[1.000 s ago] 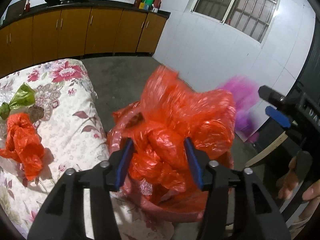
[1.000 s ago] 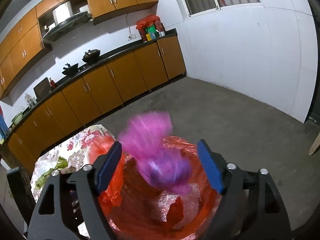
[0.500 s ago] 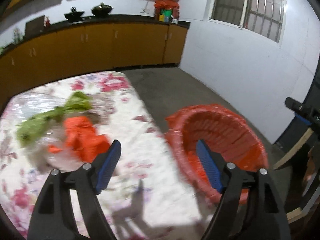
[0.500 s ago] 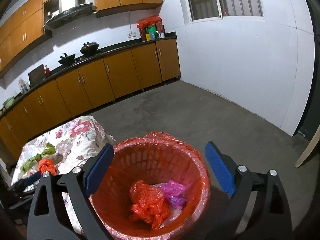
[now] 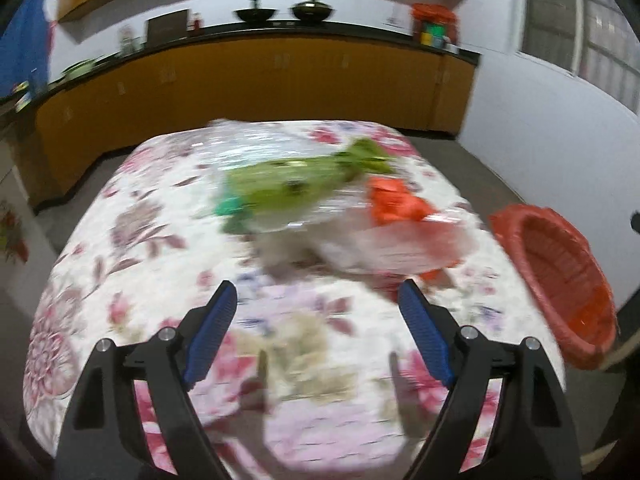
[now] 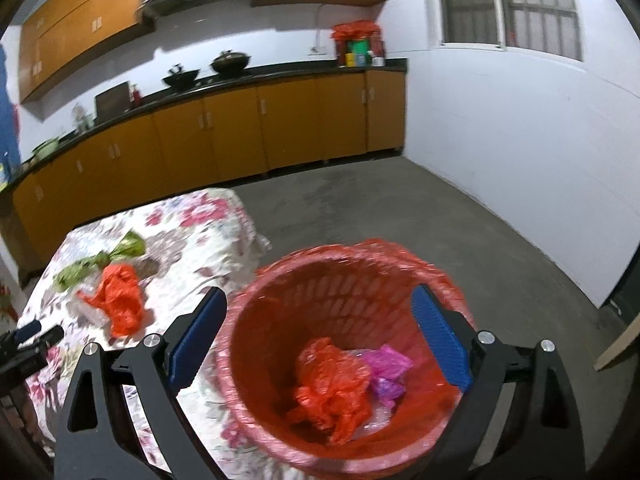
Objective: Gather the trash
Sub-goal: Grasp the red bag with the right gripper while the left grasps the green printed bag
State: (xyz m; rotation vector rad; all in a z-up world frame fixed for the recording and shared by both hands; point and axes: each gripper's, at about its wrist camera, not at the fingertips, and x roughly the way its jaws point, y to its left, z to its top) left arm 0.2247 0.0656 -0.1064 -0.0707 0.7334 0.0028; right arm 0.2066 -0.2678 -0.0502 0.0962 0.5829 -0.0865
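Observation:
On the flower-patterned table [image 5: 140, 280] lie a green bag [image 5: 288, 188], a crumpled orange bag [image 5: 394, 202] and some clear plastic [image 5: 400, 244], all blurred. My left gripper [image 5: 317, 292] hovers over the cloth in front of them, its jaws opening with nothing between them. The red mesh basket [image 5: 560, 272] stands off the table's right edge. My right gripper [image 6: 319, 296] hangs open over the basket [image 6: 256, 280], holding nothing. Inside the basket lie an orange bag [image 6: 332, 388] and a purple bag [image 6: 386, 372]. The table's orange bag [image 6: 118, 300] and green bag [image 6: 100, 260] show at the left.
Orange-brown cabinets [image 6: 240, 132] with a dark counter and two woks [image 6: 230, 60] run along the far wall. A white wall [image 6: 500, 152] and bare concrete floor [image 6: 400, 208] lie right of the table. A wooden board [image 6: 618, 344] leans at the far right.
The orange and purple bags left both grippers and now lie in the basket. My left gripper swung left from the basket to over the table, jaws wider. My right gripper opened and shifted a little.

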